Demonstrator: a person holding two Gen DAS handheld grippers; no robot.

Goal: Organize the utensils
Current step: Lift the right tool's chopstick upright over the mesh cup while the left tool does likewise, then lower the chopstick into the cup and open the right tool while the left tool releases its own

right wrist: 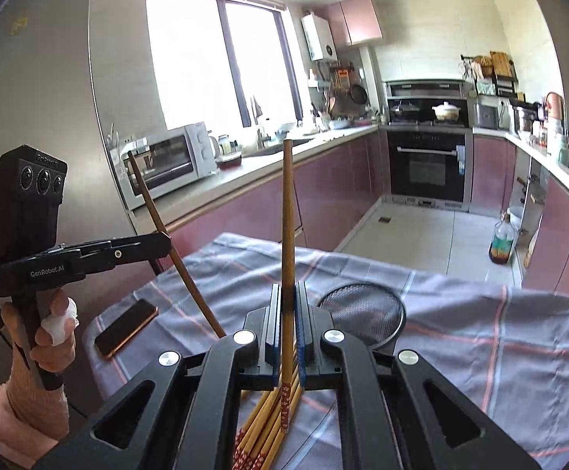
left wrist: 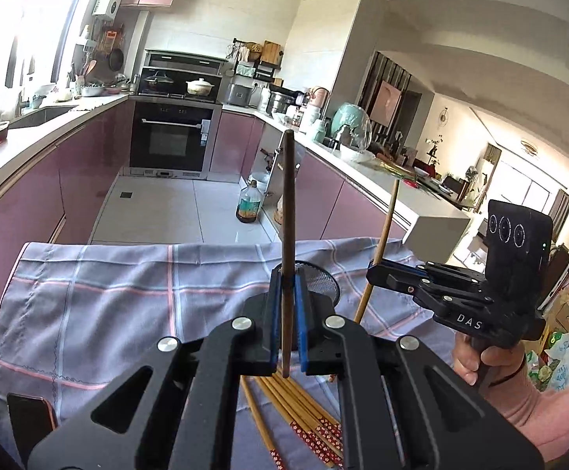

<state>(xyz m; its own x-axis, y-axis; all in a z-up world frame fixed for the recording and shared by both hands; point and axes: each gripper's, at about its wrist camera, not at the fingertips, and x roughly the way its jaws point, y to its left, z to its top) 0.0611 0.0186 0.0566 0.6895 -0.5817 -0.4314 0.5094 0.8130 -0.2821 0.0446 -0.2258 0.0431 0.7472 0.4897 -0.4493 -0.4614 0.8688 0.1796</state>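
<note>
The left tool point(left wrist: 285, 286) clamps a dark chopstick point(left wrist: 287, 211) upright; the right tool point(right wrist: 288, 297) clamps a bamboo chopstick point(right wrist: 287, 215) above the loose chopsticks point(right wrist: 263, 423) on the table point(right wrist: 480, 333).

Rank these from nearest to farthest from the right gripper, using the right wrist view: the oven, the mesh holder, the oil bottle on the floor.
From the right gripper:
1. Mesh holder, on the cloth just right of the jaws.
2. Oil bottle, on the floor beyond the table, to the right.
3. Oven, built in at the kitchen's far end.
</note>
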